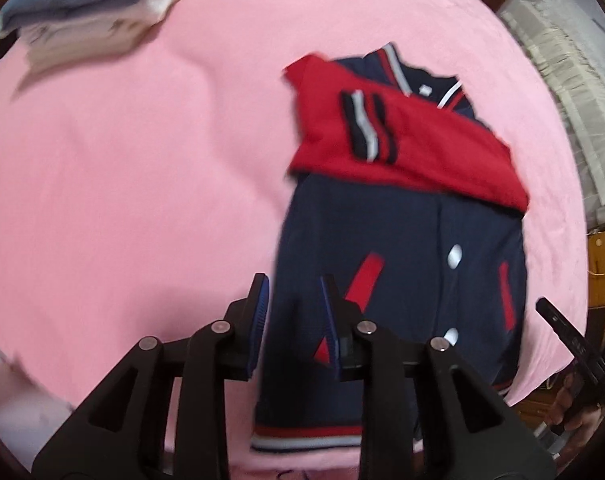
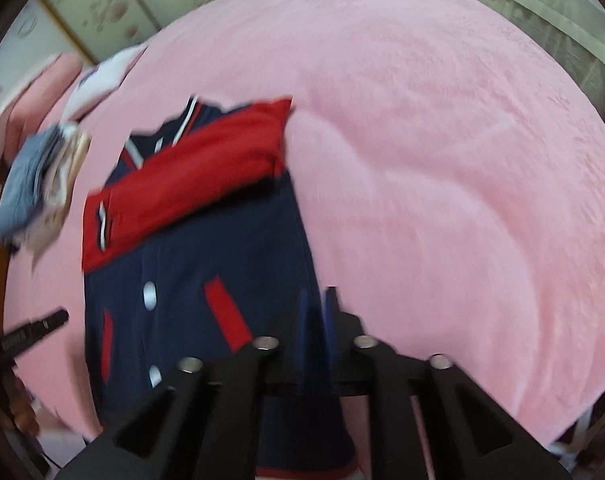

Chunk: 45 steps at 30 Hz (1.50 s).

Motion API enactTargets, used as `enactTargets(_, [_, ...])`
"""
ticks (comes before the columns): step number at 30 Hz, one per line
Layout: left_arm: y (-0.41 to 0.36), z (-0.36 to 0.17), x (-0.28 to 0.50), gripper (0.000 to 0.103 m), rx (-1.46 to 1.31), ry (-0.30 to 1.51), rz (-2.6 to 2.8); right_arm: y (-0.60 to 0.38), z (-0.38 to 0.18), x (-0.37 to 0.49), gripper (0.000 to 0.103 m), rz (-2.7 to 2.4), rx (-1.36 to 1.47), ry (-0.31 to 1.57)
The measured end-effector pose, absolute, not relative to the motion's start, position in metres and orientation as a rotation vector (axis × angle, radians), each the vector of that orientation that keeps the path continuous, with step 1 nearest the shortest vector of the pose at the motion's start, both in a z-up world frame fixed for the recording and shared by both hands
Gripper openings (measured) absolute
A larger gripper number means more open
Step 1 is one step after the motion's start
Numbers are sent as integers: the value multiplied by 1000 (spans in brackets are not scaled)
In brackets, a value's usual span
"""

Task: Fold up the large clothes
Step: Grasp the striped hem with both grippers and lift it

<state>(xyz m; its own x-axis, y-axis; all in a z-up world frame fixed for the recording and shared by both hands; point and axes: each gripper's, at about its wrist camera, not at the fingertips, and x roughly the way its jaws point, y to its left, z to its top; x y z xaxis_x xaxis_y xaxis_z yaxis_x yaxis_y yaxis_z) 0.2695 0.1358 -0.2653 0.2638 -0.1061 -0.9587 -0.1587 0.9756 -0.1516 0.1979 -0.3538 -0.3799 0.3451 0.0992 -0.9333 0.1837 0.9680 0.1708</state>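
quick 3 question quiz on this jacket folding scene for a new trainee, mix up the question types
1. True or false: both red sleeves are folded across the chest of the navy jacket.
2. Multiple choice: the jacket lies on A) a wooden floor, B) a pink blanket, C) a grey sofa.
3. Short answer: how do the fingers of the left gripper stand, and are they holding cloth?

Key
1. True; they lie over the upper front, cuffs showing.
2. B.
3. Apart, over the jacket's left side edge, with no cloth pinched between them. The right gripper has its fingers nearly together at the opposite side edge; a grip cannot be told.
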Motion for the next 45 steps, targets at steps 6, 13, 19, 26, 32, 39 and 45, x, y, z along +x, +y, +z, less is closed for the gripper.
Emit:
enactTargets(6, [144, -282, 213, 48, -313, 1366, 42, -376, -384, 127, 35, 2, 371, 1309])
enactTargets(13, [145, -324, 161, 55, -420, 1472, -30, -392, -407, 79, 35, 74, 503, 1351])
enactTargets(19, [145, -340, 149, 65, -506, 1433, -106, -394, -431, 78, 35, 177, 628, 1304])
enactTargets(26, [144, -337, 143, 22, -616, 1406, -168, -395, -450, 87, 19, 204, 734, 1300])
enactTargets(32, [131, -298, 147, 10, -619, 1266, -149, -386, -426, 88, 13, 202, 751, 1274])
enactTargets(39, [151, -239, 171, 9, -777, 1148, -147, -386, -362, 112, 12, 245, 825, 1184])
enactTargets(45, [175, -207, 235, 9, -859, 1165, -173, -380, -310, 162, 12, 201, 844, 1122])
